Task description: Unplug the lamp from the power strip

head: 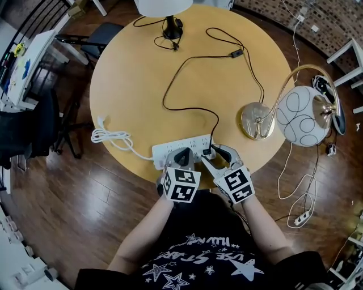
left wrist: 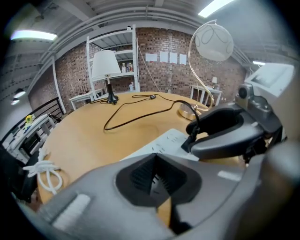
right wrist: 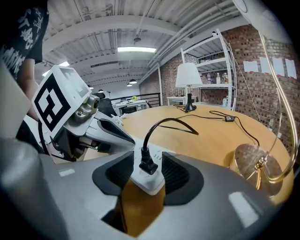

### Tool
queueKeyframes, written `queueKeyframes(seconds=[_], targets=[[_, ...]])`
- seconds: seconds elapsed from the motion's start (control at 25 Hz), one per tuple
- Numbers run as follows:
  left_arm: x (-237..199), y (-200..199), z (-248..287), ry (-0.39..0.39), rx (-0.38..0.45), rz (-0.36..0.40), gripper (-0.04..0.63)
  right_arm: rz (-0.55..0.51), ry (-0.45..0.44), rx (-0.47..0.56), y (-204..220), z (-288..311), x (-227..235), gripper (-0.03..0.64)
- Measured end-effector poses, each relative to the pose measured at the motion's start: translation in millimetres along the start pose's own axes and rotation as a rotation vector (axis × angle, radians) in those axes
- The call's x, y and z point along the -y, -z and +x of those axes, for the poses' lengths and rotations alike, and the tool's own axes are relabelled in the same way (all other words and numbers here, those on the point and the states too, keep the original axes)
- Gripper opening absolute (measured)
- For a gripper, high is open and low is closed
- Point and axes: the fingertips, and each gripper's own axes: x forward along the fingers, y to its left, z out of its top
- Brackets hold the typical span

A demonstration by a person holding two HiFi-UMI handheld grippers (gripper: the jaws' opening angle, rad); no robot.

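A white power strip lies at the near edge of the round wooden table. A black plug stands in its right end. Its black cord runs across the table to the brass base of an arc lamp with a white globe shade. My right gripper is open, its jaws straddling that end of the strip with the plug between them, pads clear of the plug. My left gripper is shut, its tips down on the strip's middle.
A second lamp with a white shade stands at the table's far edge. The strip's white cord is coiled at the left edge. Another power strip and cables lie on the wooden floor at the right. A chair stands at the far left.
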Motion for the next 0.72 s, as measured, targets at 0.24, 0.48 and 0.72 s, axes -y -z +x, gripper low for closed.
queueKeyframes(seconds=[0.24,0.48,0.72], targets=[[-0.2,-0.1,-0.7,0.006,-0.004,-0.019,0.002,-0.031,0.004,-0.009,-0.7,2.6,0.2,0.120],[0.5,0.8,0.8,0.000,-0.001,-0.006,0.002,-0.086,-0.010,-0.035,2.0,8.3,-2.3,0.094],[0.3,0.2,0.4,0.009,-0.007,-0.014,0.002,-0.186,0.011,-0.046,-2.6,5.7,-3.3,0.081]])
